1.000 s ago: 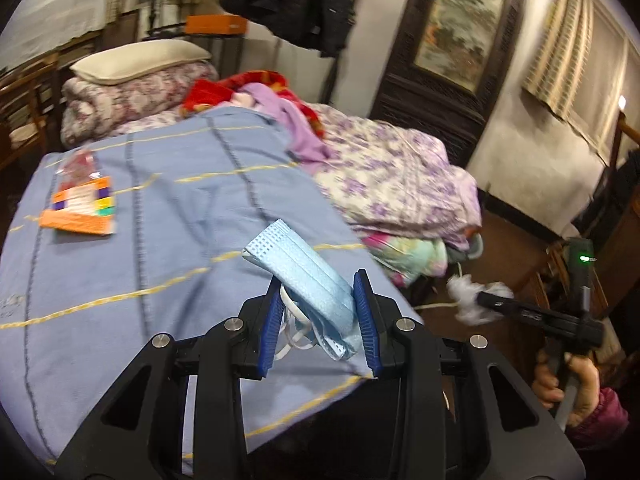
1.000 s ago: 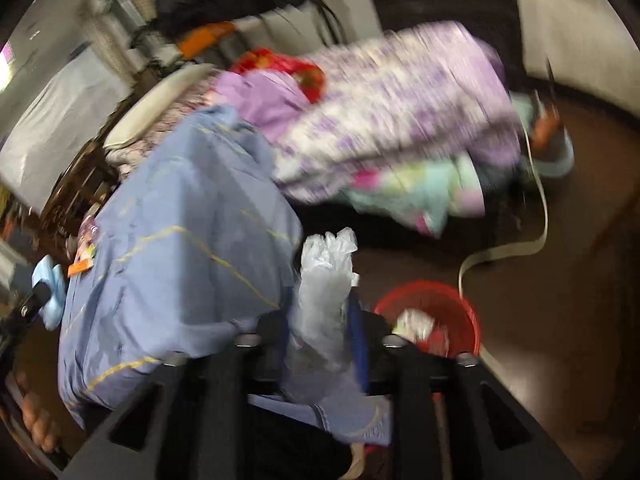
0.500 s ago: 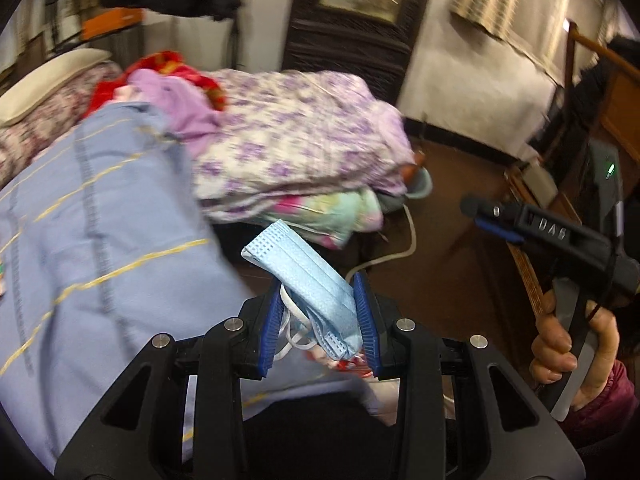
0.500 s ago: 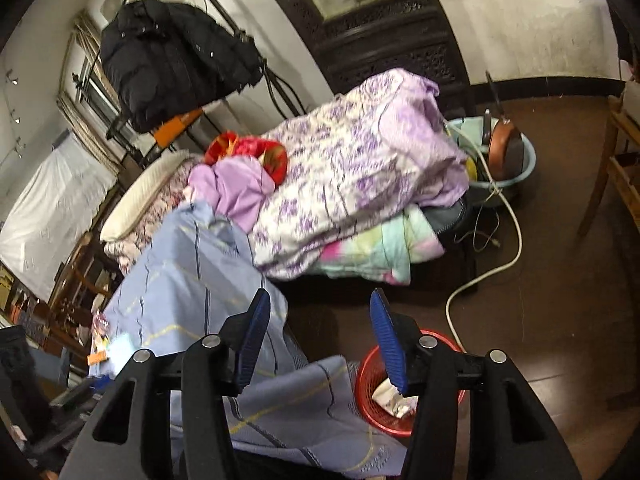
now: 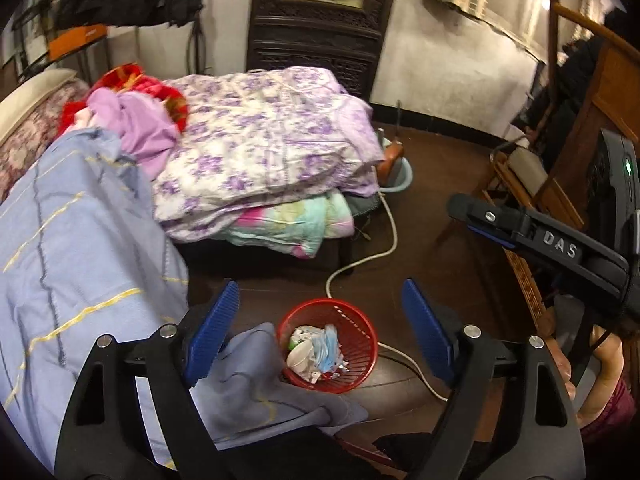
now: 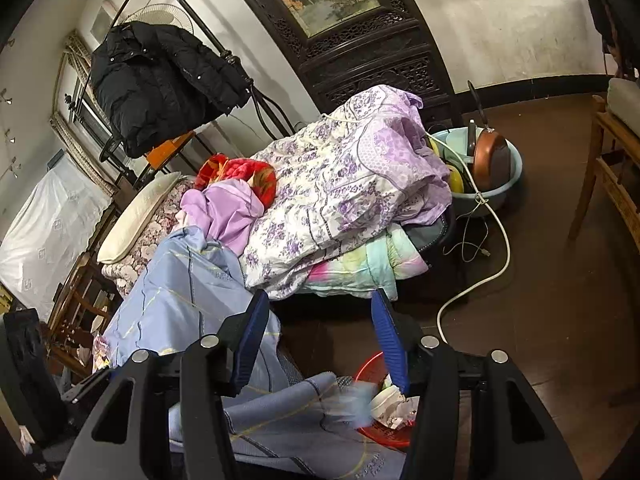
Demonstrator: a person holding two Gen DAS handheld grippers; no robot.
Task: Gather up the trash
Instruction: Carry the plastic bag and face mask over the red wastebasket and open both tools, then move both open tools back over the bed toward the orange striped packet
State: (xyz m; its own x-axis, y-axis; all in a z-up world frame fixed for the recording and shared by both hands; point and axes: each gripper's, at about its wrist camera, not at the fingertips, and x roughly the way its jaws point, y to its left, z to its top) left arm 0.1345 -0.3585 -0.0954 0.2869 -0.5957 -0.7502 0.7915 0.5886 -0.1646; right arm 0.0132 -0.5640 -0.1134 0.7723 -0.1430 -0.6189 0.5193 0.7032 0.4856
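Both tongs (image 5: 316,316) (image 6: 320,338) gape over red basket (image 5: 360,320); left opening.

The bed (image 5: 72,216) fills the left of the room under a blue sheet with yellow lines (image 6: 184,284). At its far end lies a folded purple-flowered quilt (image 6: 344,184) on a pastel blanket (image 6: 372,264); beside the quilt sit a lilac garment (image 6: 228,212) and a red blanket (image 6: 232,170). A cream pillow (image 6: 136,216) rests toward the head of the bed. Behind the bed a black jacket (image 6: 160,80) hangs on a rack. On the floor past the quilt stands a pale blue basin (image 6: 508,184) holding a copper pan (image 6: 490,160), and a white cable (image 6: 472,288) trails from it across the floor.
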